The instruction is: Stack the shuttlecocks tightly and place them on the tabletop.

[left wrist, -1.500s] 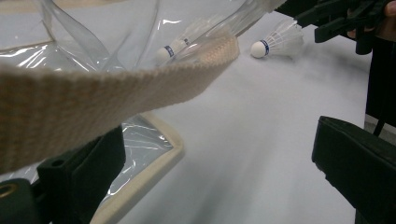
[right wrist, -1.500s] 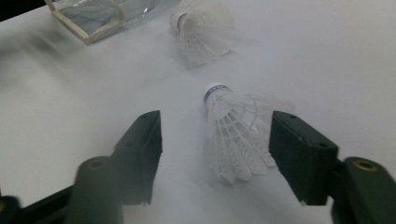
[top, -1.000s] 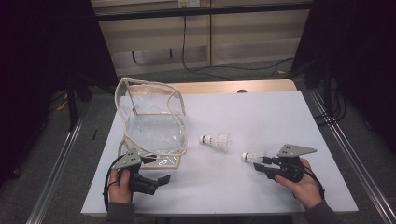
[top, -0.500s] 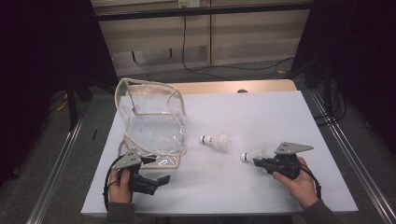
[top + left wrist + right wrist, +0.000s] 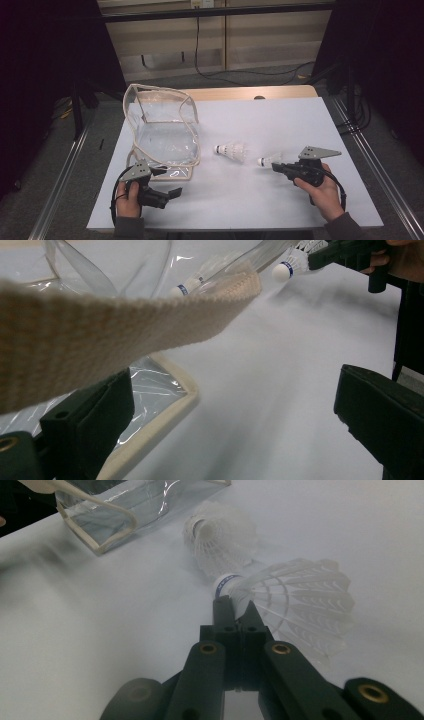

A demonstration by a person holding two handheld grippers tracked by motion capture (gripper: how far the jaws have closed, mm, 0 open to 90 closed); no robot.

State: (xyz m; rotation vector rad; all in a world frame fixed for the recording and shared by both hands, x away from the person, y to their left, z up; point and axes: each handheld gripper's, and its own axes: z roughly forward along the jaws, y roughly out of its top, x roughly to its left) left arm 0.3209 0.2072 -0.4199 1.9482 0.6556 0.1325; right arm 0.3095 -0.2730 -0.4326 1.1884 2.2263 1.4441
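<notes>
A white shuttlecock [image 5: 267,160] [image 5: 295,605] is held just off the white table, and my right gripper [image 5: 274,165] [image 5: 235,605] is shut on its feather skirt right behind the cork. A second shuttlecock [image 5: 231,150] [image 5: 220,537] lies on its side just beyond it, toward the bag. The clear plastic bag with beige trim [image 5: 162,125] [image 5: 100,510] stands open at the left. My left gripper [image 5: 169,181] [image 5: 235,405] rests open at the bag's near corner. The bag's beige strap [image 5: 100,325] crosses above its left jaw. Nothing is gripped there. Farther off, the left gripper view shows the held shuttlecock [image 5: 290,267].
The white table [image 5: 280,120] has bare surface at the right and back. A wooden board [image 5: 250,93] edges its far side. Metal rails [image 5: 370,165] run along both sides, and cables lie on the floor behind.
My right gripper's jaws have closed on the near shuttlecock, which has shifted slightly. The left gripper, the bag and the other shuttlecock have stayed put.
</notes>
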